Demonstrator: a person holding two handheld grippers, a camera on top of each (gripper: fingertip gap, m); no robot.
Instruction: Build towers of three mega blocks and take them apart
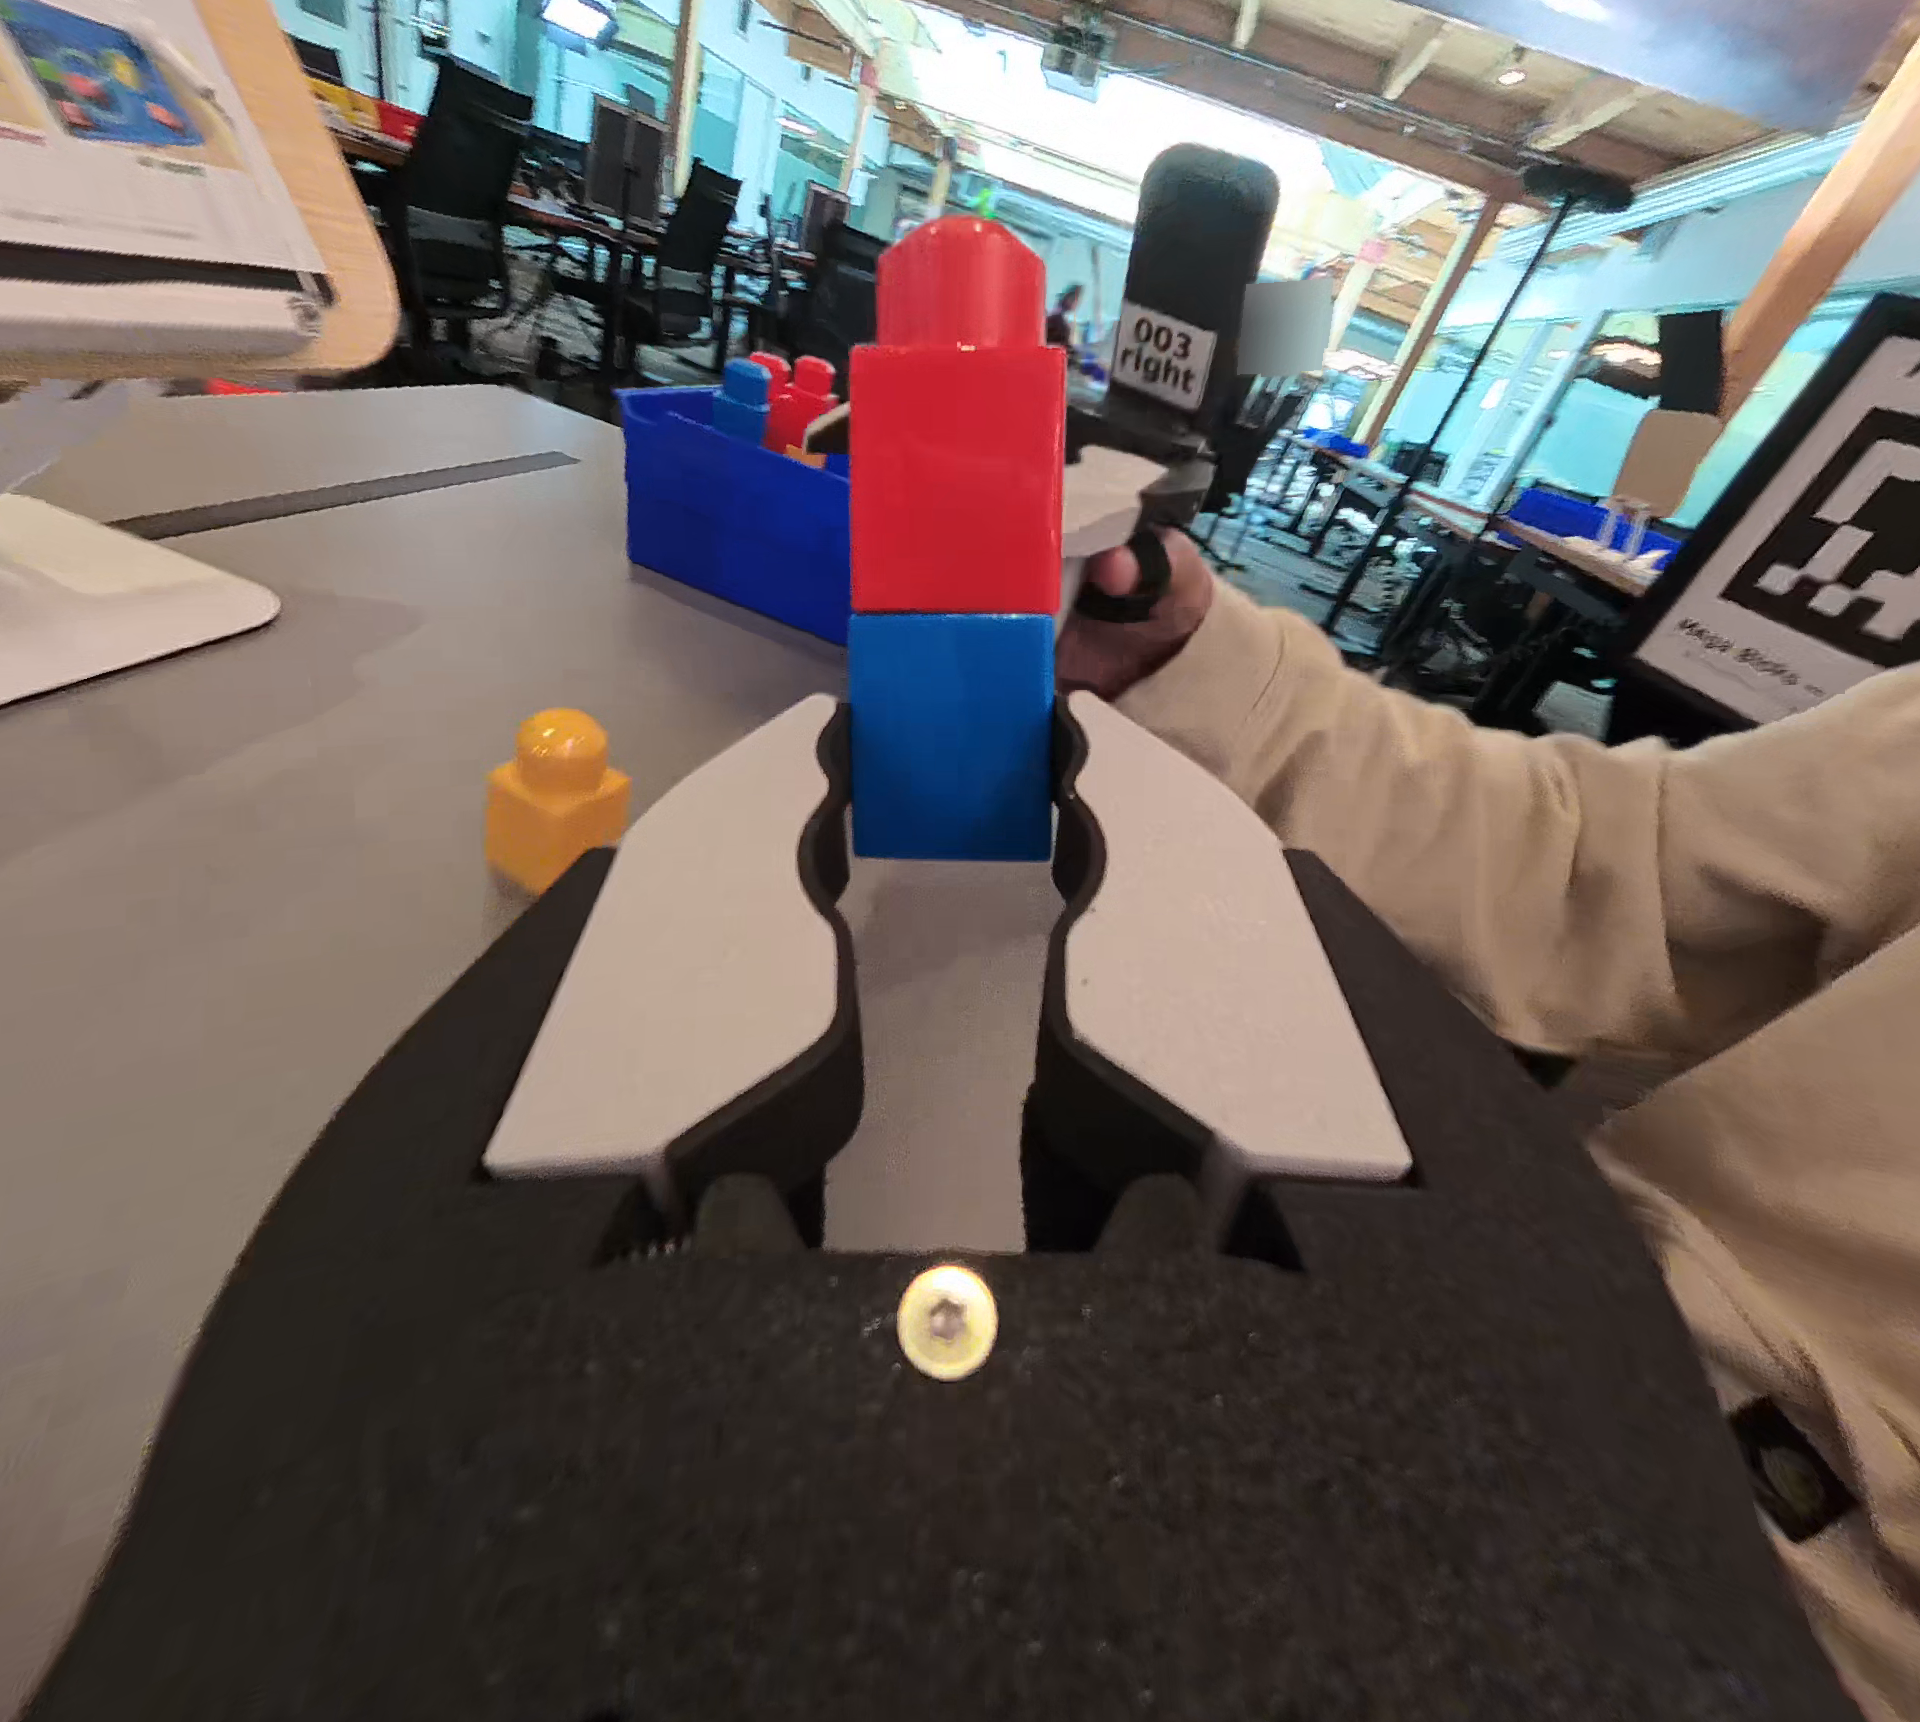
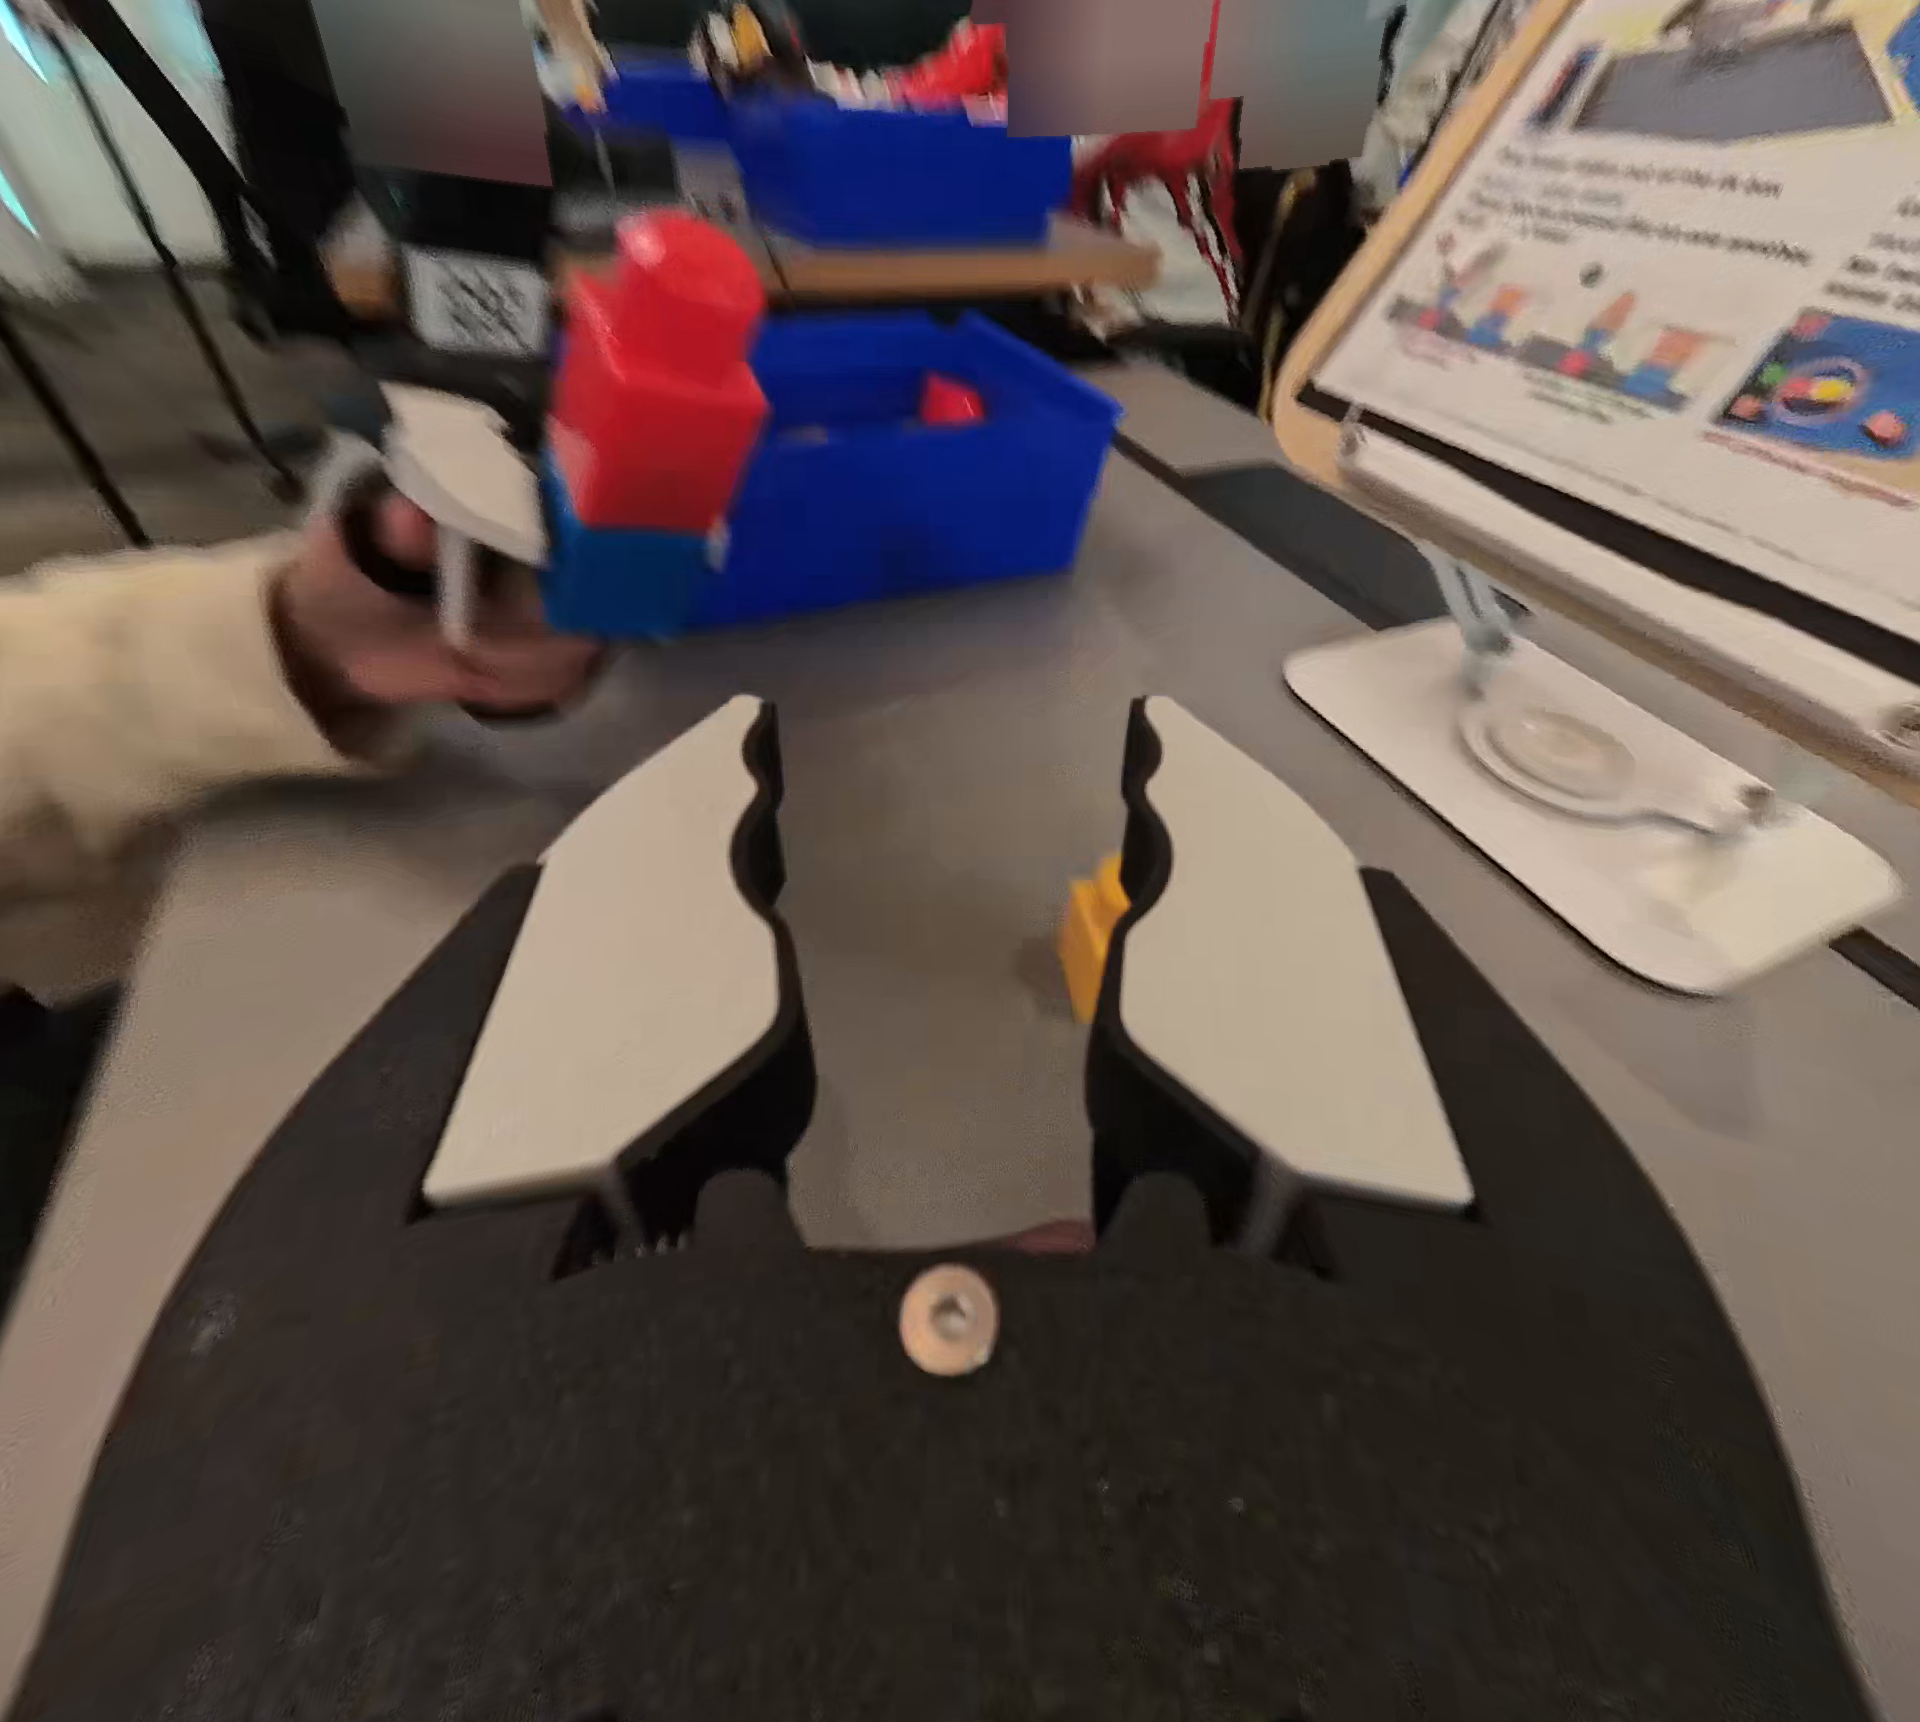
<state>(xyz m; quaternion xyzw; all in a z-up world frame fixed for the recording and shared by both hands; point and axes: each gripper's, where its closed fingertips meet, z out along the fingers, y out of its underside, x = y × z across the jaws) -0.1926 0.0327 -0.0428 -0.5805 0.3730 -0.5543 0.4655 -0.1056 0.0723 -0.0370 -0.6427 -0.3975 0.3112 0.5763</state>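
Nearest the left camera, the left gripper [image 1: 951, 779] pinches the blue block [image 1: 951, 732], both pads pressed on its sides, holding it clear of the grey table [image 1: 312, 997]. A red block [image 1: 956, 477] is seated on the blue one, so two of three levels appear done. The yellow block [image 1: 556, 799], standing on the table just left of that gripper, is probably the third. The right gripper [image 2: 951, 799] is spread wide with nothing between its fingers, pointing across the table with the yellow block low beside its right finger. Farther back sits a blue bin [image 1: 727, 509] of spare blocks
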